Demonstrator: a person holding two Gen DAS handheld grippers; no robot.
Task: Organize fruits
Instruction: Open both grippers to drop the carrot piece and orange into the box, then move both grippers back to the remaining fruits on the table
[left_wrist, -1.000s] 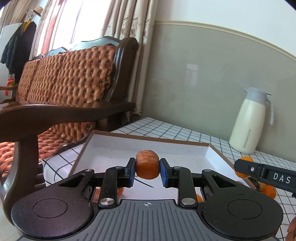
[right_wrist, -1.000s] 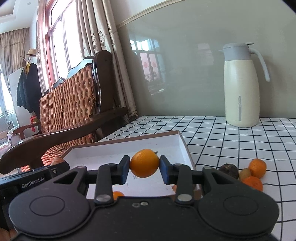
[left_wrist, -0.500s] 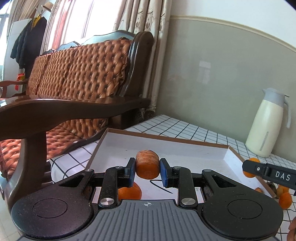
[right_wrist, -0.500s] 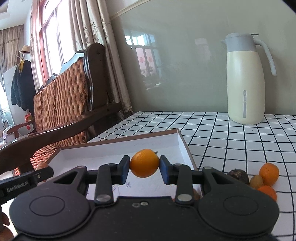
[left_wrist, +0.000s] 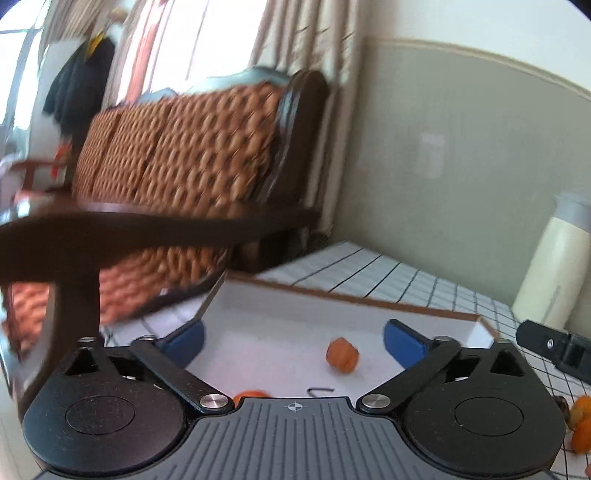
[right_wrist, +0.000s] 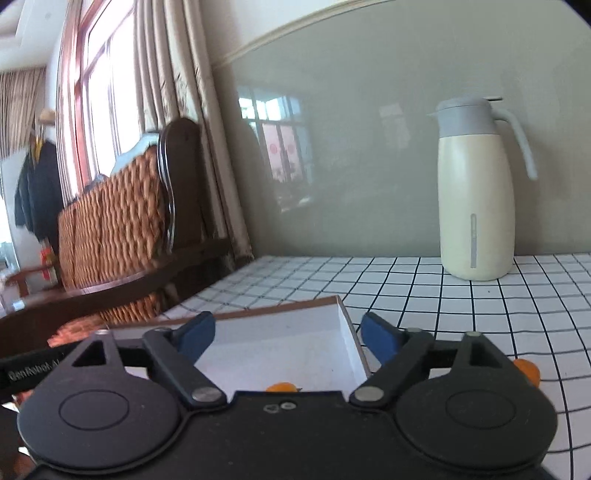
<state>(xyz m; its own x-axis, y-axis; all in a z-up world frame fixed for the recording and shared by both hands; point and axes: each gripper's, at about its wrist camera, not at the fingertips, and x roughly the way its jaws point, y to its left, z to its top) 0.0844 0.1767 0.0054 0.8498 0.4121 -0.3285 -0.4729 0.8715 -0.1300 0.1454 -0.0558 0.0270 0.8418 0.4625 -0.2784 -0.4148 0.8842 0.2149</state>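
A shallow white box (left_wrist: 280, 325) with a brown rim lies on the checked table. My left gripper (left_wrist: 293, 338) hangs over it, its jaws opening wide with nothing between them. An orange-brown ribbed fruit (left_wrist: 342, 355) lies loose on the box floor. Another orange fruit (left_wrist: 249, 394) peeks out just over the gripper body. In the right wrist view my right gripper (right_wrist: 288, 334) is over the same box (right_wrist: 280, 343), jaws opening and bare. An orange (right_wrist: 282, 386) shows low in the box, mostly hidden by the gripper body.
Loose oranges (left_wrist: 581, 424) lie on the table right of the box; one orange (right_wrist: 528, 371) shows past my right finger. A cream jug (right_wrist: 474, 192) stands by the back wall. A wooden sofa (left_wrist: 177, 166) borders the table's left side.
Both grippers have let go: the ribbed fruit dropped from the left jaws into the box, and the orange fell from the right jaws. Both pairs of jaws spread wide.
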